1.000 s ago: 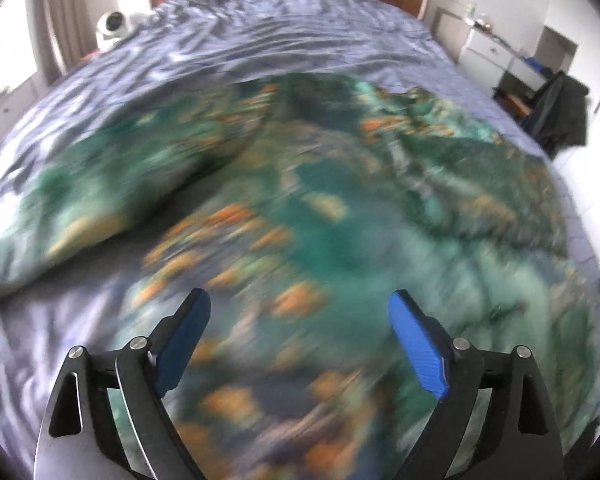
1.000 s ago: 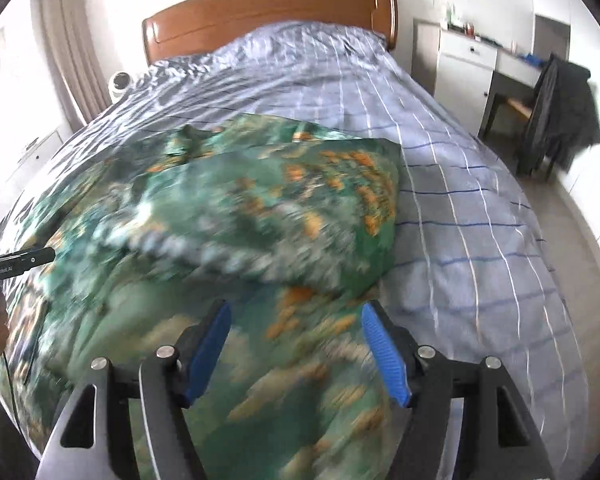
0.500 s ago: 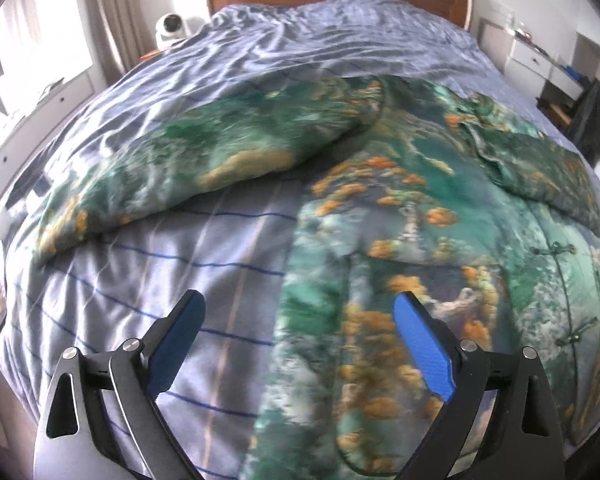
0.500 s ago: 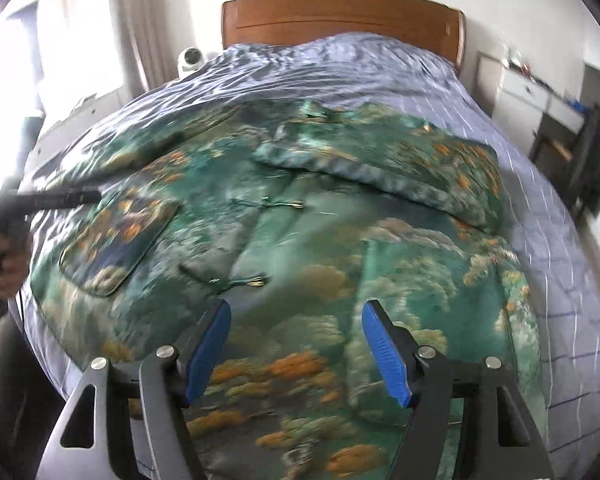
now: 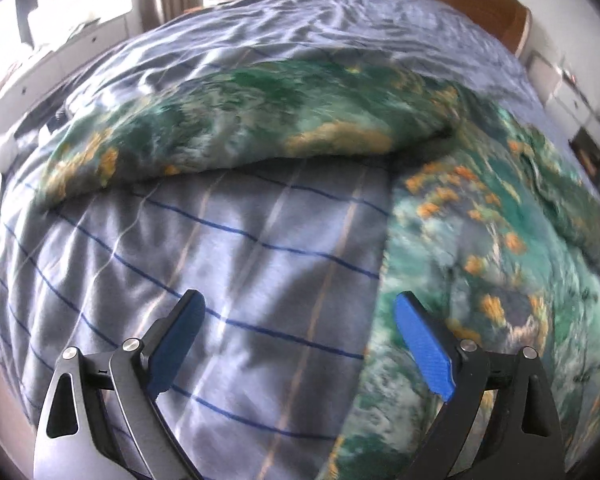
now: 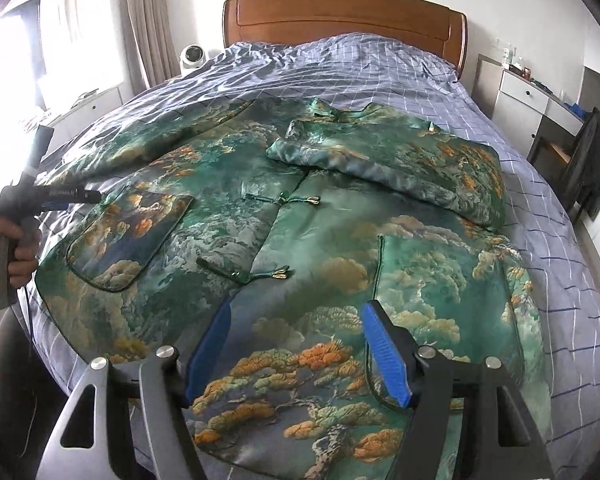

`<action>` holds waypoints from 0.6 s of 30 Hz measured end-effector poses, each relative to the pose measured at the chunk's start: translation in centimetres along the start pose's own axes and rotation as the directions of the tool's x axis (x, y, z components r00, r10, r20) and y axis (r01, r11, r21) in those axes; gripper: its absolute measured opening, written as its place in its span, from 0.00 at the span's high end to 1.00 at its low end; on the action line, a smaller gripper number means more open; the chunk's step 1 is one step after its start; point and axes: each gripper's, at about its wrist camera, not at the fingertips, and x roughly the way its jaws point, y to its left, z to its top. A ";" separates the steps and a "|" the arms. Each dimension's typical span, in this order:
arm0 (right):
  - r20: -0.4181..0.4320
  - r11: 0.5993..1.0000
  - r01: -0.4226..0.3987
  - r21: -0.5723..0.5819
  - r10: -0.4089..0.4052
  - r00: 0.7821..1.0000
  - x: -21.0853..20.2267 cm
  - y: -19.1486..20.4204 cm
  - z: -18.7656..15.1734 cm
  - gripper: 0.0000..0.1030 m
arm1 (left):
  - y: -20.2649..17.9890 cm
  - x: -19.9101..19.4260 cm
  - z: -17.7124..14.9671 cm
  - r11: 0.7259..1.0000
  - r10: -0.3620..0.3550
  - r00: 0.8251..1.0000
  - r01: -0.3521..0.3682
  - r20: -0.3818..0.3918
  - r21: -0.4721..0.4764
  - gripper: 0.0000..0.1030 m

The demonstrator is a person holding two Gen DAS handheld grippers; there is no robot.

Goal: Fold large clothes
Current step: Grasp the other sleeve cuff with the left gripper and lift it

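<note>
The jacket (image 6: 308,216) lay spread face-up on the bed (image 6: 380,68), one sleeve (image 6: 400,164) folded across its chest. Both tongs, left (image 5: 296,344) and right (image 6: 296,352), hung above it with jaws apart, holding nothing.

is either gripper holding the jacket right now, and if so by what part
Nothing is held. The left gripper is open over the bedsheet beside the jacket; the right gripper is open above the jacket's hem.
</note>
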 end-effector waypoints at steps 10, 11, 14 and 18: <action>-0.011 1.000 -0.013 -0.017 0.012 1.000 -0.2 0.7 -0.5 0.32 | 10.7 3.5 6.2 0.870 -0.060 0.998 0.070 0.037 -0.488 0.06; -0.013 1.000 -0.014 -0.018 0.014 1.000 -0.2 0.7 -0.5 0.32 | 11.7 4.0 6.5 0.848 -0.056 0.998 0.067 0.037 -0.525 0.07; -0.012 0.999 -0.015 -0.031 0.014 1.000 -0.4 1.1 -0.5 0.32 | 14.9 5.6 7.3 0.763 -0.021 0.999 0.041 0.038 -0.645 0.07; -0.020 0.999 -0.022 -0.050 0.021 1.000 -0.5 1.6 -0.6 0.32 | 15.6 6.1 8.2 0.757 0.050 0.998 -0.018 0.029 -0.653 0.17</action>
